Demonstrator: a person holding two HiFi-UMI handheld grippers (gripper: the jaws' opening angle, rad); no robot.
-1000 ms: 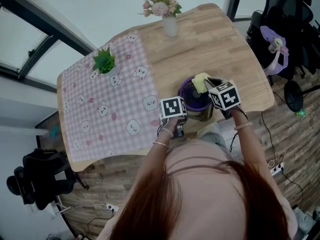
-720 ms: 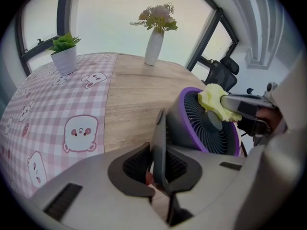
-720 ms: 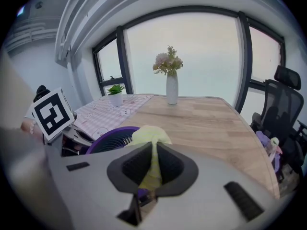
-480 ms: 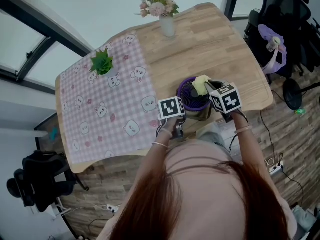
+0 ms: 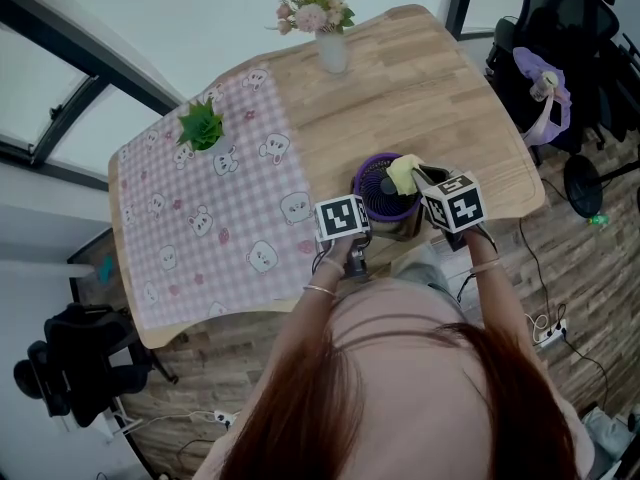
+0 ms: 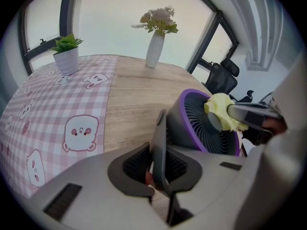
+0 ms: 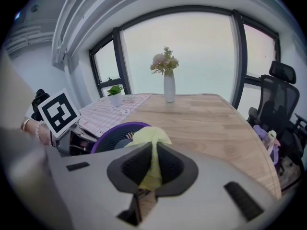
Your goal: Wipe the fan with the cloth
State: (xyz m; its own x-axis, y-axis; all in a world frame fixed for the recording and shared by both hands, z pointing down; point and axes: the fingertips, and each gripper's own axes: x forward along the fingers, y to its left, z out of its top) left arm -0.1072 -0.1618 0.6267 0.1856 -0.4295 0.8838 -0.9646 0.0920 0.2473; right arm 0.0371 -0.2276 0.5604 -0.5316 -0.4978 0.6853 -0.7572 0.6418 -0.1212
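The right gripper (image 7: 152,164) was clamped on a fold of the yellow cloth (image 7: 151,138), whose loose bunched end lay on the grille of the purple fan (image 7: 112,135). The left gripper (image 6: 160,162) was pinched onto a thin dark plate (image 6: 159,143) seen edge-on just left of the fan; it looked like part of the fan's stand, though this was not certain.

The cloth looked soft and limp, so it would probably crumple under pressure. A hold close to the wad seemed best, to keep the wiping face firm. The fan appeared to be light, stiff plastic that could slide or tip under a sideways push, and its thin grille ribs could snag the cloth. Bracing it low at the base, not at the grille, seemed the sound hold.

The fan stood near the near right edge of the wooden table (image 5: 420,88), with the checked tablecloth (image 5: 200,228) to its left.
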